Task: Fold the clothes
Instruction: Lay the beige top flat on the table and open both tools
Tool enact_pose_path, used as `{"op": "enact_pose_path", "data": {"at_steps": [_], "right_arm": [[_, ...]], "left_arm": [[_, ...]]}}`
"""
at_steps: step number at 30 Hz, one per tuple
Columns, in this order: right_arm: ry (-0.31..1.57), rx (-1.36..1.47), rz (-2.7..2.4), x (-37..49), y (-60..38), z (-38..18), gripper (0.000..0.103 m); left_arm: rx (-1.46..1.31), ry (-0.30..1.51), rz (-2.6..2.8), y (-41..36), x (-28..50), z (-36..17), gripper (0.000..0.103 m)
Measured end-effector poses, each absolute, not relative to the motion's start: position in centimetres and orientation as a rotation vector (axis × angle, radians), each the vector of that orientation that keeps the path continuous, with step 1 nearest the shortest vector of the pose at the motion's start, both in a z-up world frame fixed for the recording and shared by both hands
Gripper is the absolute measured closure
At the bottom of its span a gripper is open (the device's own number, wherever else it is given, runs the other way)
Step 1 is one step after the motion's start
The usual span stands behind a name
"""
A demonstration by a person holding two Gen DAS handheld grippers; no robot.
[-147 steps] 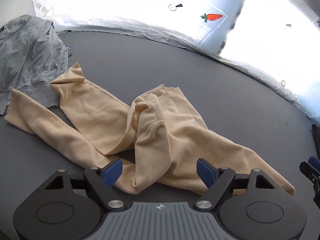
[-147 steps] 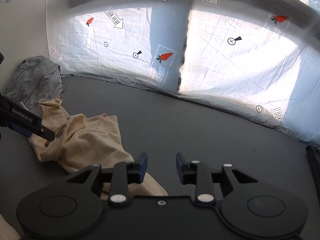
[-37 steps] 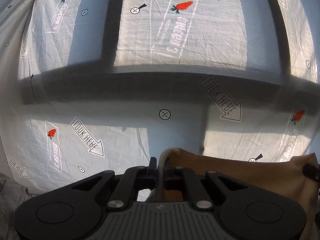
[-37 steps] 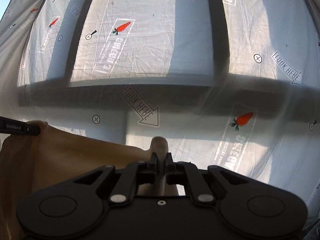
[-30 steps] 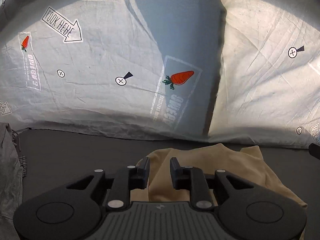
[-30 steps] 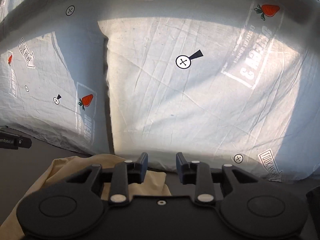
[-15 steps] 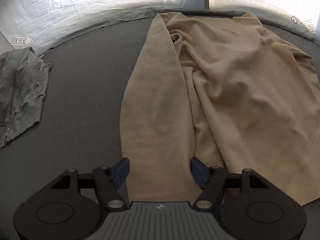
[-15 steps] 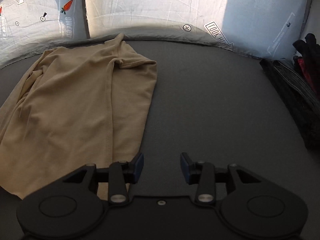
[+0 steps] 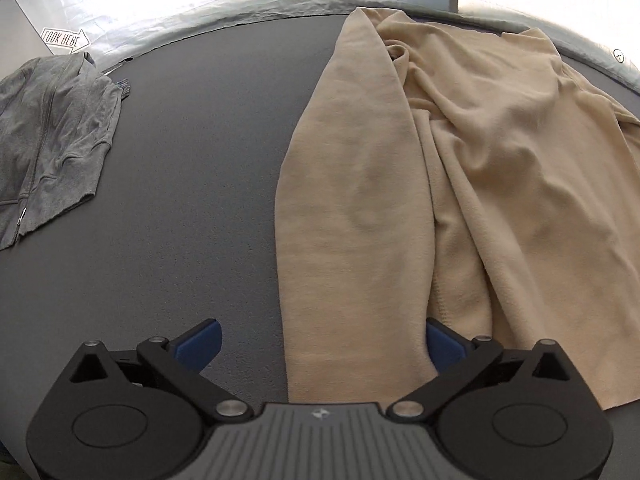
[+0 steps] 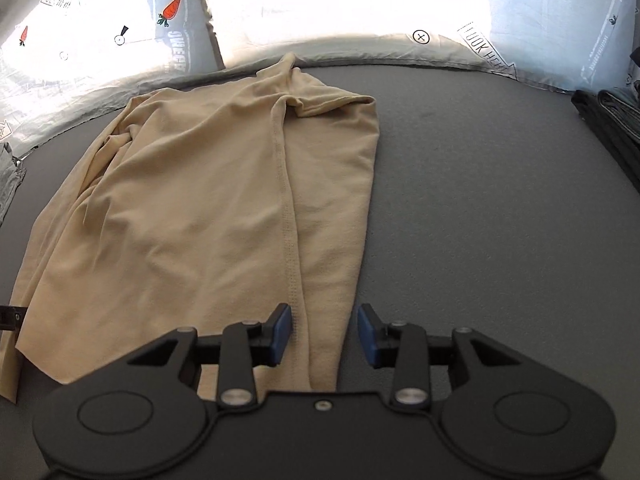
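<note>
Garment: we see a tan top [image 9: 460, 168] spread lengthwise on a dark grey surface [image 9: 180, 200], its near hem at our tools and its far end by a white printed backdrop [image 10: 320, 4].
Left tool: our left tool [image 9: 320, 344] has its jaws opening to full width; the left sleeve or side panel lies between the blue pads, but neither pad presses on it.
Right tool: our right tool [image 10: 324, 334] has its jaws partly apart and closing; the garment's right edge lies between them, with no grip that we can see.
Lay of the cloth: the middle is rumpled with loose ridges, and the far right corner is turned over on itself.
Other items: a grey zip jacket [image 9: 48, 136] sits well apart on the left; dark folded clothes [image 10: 612, 120] sit at the far right.
Risk, creases: we judge that folding now would trap the ridges, because the body is not smoothed flat.
Risk, uneven fold: a pinch of only one layer at the hem could drag the cloth askew.
Risk, drift: the limp knit may slide on the surface.
</note>
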State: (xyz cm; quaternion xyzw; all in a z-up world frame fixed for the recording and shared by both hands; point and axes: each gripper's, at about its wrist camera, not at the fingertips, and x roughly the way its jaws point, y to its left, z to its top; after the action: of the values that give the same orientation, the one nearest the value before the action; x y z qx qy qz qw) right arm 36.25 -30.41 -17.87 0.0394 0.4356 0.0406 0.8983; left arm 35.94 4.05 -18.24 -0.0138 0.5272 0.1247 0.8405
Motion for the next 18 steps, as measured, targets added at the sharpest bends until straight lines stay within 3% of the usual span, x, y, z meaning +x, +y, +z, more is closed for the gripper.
{"op": "enact_pose_path", "data": {"at_steps": [3,18], "right_arm": [[0.906,0.097,0.082,36.3,-30.5,-17.9,0.07],[0.858,0.232,0.018,36.1,-32.3,-17.7,0.069]], "left_arm": [[-0.111,1.114,0.263,4.9,35.7,-18.6,0.0],[-0.139,1.098,0.247,5.4,35.5,-18.9,0.0]]}}
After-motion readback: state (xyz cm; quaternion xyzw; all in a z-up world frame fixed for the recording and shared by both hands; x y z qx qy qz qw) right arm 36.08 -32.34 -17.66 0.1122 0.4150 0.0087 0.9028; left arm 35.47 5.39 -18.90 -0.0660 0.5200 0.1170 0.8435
